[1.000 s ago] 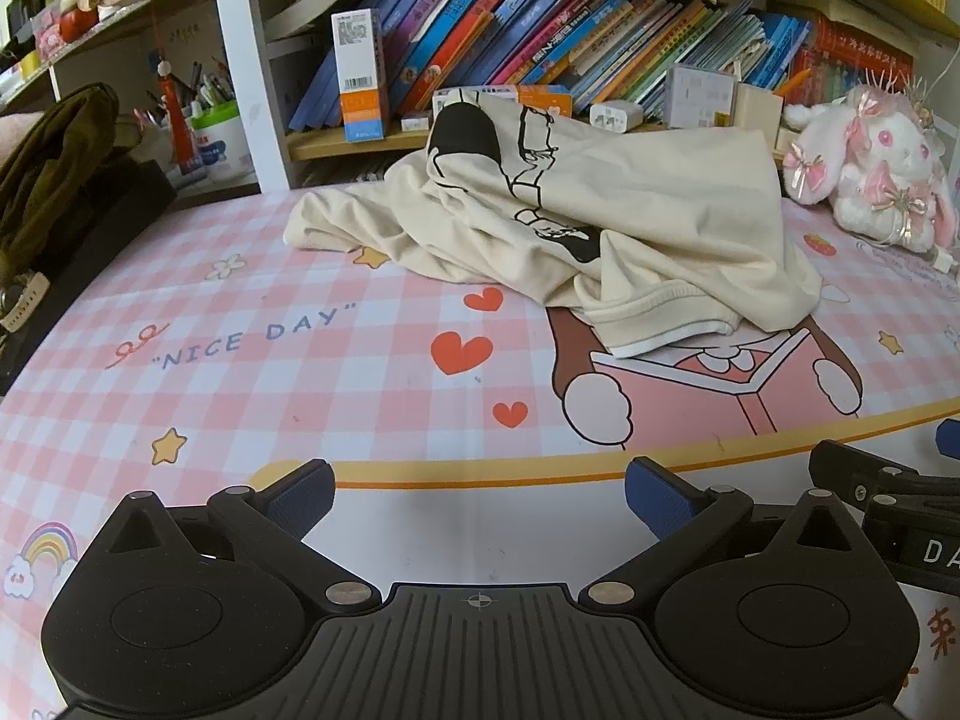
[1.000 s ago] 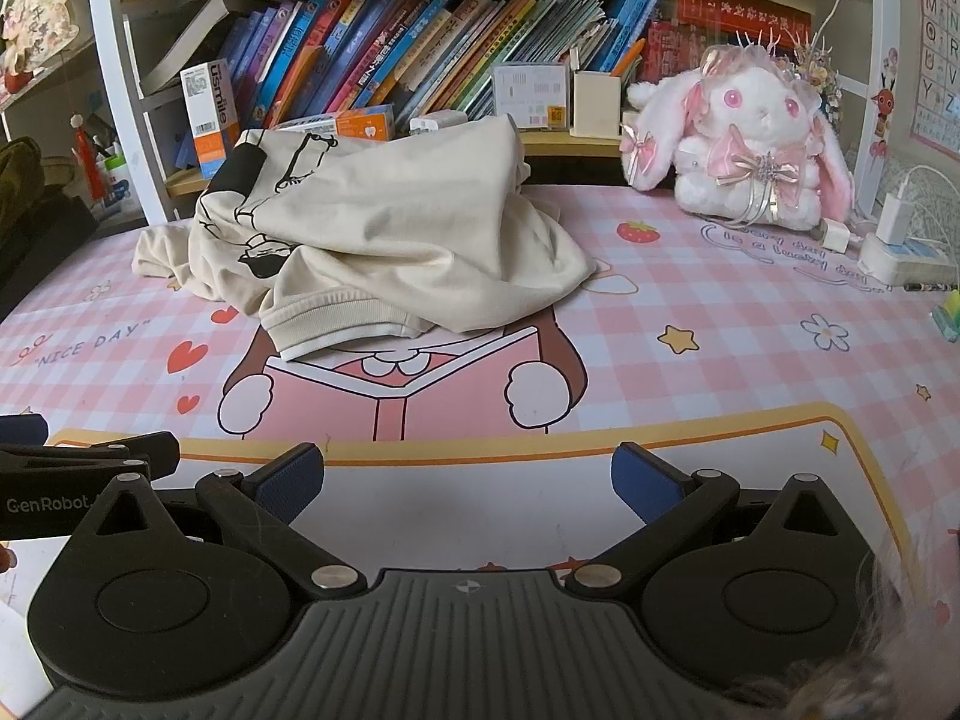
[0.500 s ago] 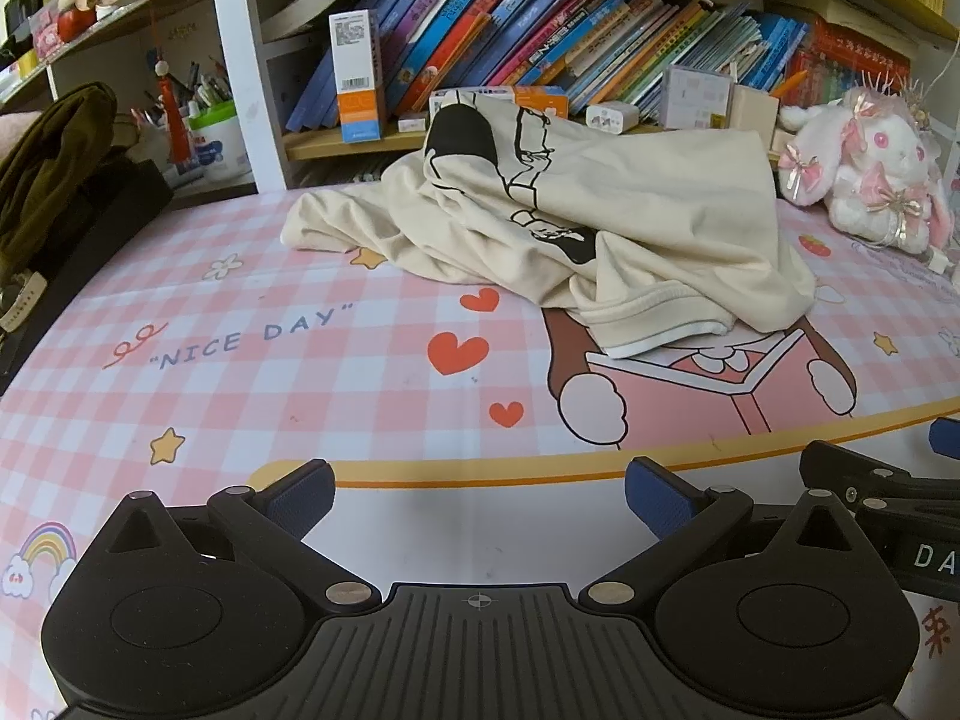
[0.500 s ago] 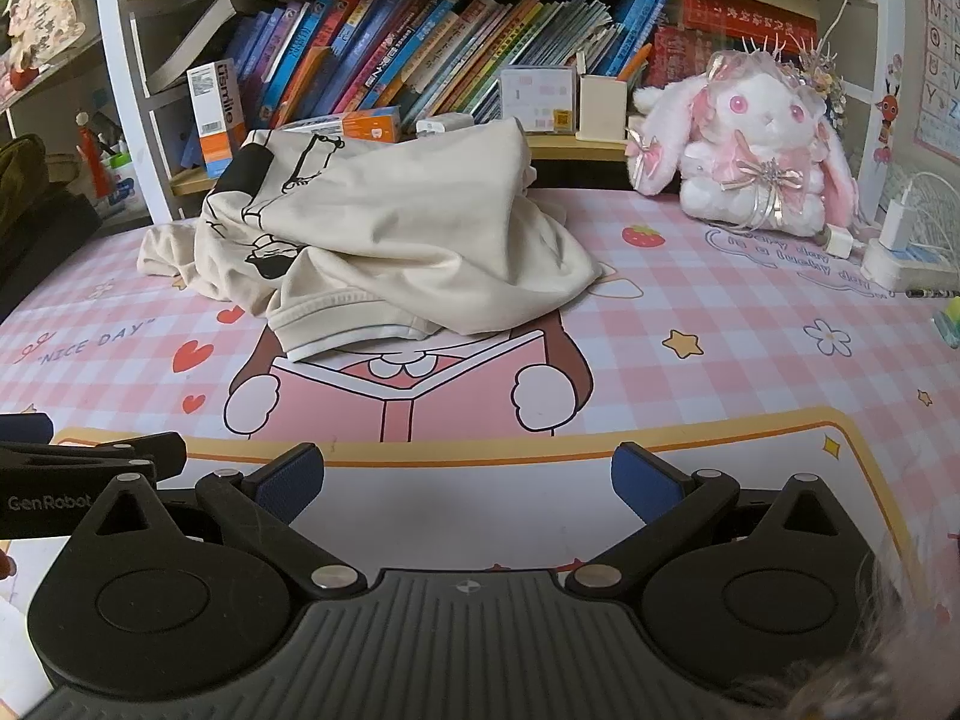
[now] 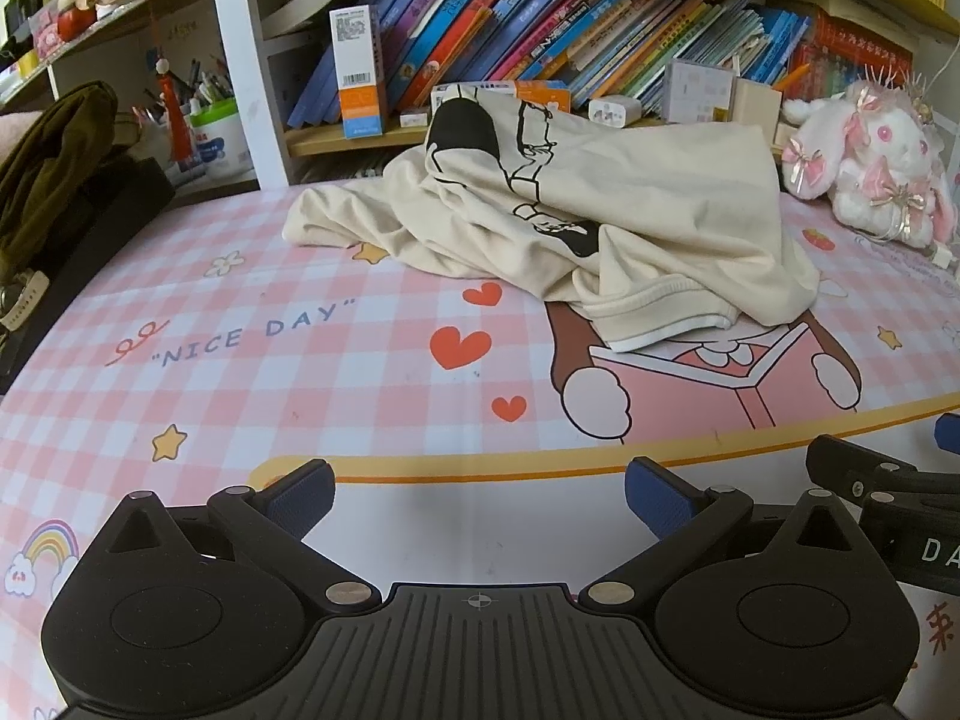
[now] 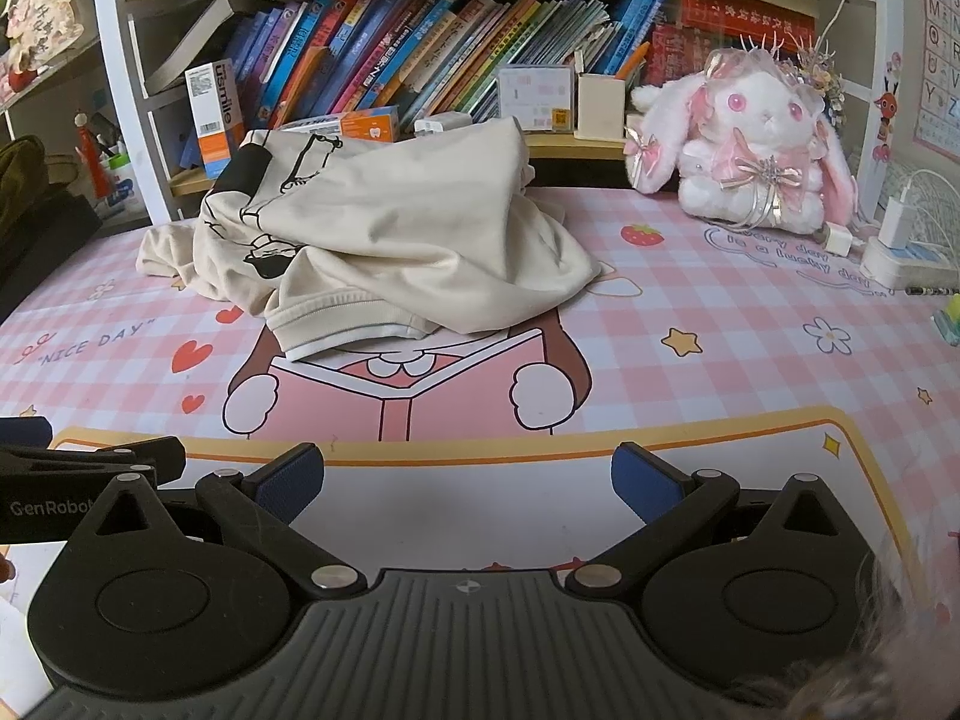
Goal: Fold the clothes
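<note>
A cream shirt with a black cartoon print (image 5: 600, 228) lies crumpled in a heap at the back of the pink checked desk mat (image 5: 252, 372), its ribbed hem toward me. It also shows in the right wrist view (image 6: 396, 246). My left gripper (image 5: 479, 495) is open and empty, low over the mat's near edge, well short of the shirt. My right gripper (image 6: 467, 477) is open and empty too, beside it on the right. Each gripper's side shows at the edge of the other's view.
A bookshelf full of books (image 6: 420, 60) runs behind the shirt. A white and pink plush rabbit (image 6: 756, 144) sits at the back right, with a power strip and chargers (image 6: 900, 246) beyond it. A dark olive bag (image 5: 54, 168) lies at the left.
Both grippers have edged slightly forward and the views have shifted a little; the shirt looks a bit nearer. Jaws stay open and the shirt has not moved.
</note>
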The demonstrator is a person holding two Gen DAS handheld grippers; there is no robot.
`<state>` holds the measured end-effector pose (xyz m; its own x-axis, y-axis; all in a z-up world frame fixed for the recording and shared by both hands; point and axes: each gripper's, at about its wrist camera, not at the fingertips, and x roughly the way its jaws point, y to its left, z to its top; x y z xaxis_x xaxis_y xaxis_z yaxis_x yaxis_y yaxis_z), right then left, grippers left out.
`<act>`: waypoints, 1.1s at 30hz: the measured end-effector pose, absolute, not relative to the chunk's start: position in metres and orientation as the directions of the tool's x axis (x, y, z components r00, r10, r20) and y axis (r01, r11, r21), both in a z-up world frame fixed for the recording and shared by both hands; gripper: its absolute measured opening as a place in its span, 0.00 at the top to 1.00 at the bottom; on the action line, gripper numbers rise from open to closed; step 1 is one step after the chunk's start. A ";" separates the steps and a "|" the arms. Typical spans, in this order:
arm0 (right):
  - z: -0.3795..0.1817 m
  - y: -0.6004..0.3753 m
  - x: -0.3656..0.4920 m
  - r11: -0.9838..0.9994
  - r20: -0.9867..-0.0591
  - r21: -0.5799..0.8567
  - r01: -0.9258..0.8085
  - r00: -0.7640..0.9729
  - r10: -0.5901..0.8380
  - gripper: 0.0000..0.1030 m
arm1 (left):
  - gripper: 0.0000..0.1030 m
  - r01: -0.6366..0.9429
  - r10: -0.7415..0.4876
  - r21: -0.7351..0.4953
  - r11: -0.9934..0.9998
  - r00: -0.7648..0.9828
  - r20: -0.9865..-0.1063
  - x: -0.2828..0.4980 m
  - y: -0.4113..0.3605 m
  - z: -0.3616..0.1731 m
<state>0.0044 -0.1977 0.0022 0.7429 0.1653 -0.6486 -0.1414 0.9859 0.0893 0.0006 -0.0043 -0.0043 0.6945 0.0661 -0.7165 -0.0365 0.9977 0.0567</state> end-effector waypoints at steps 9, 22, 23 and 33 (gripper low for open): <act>0.001 -0.199 0.005 0.985 -0.651 0.097 -0.146 0.739 0.174 0.00 | 0.00 -0.032 0.063 0.057 0.998 0.681 -0.730 0.002 -0.006 -0.007; -0.003 -0.211 0.014 0.978 -0.650 0.118 -0.170 0.732 0.205 0.00 | 0.00 0.009 0.030 0.052 0.999 0.717 -0.696 0.004 -0.014 -0.008; -0.003 -0.213 0.016 0.978 -0.647 0.117 -0.173 0.734 0.207 0.00 | 0.00 0.015 0.030 0.060 0.998 0.724 -0.689 0.005 -0.015 -0.008; -0.004 -0.234 0.033 0.973 -0.619 0.112 -0.203 0.752 0.228 0.00 | 0.00 0.091 0.034 0.157 0.983 0.757 -0.652 0.031 -0.037 -0.009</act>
<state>0.0326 -0.2344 -0.0038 0.7516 0.2281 -0.6189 -0.2034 0.9727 0.1116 0.0312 -0.0372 -0.0091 0.7572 0.0339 -0.6524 0.0909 0.9835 0.1566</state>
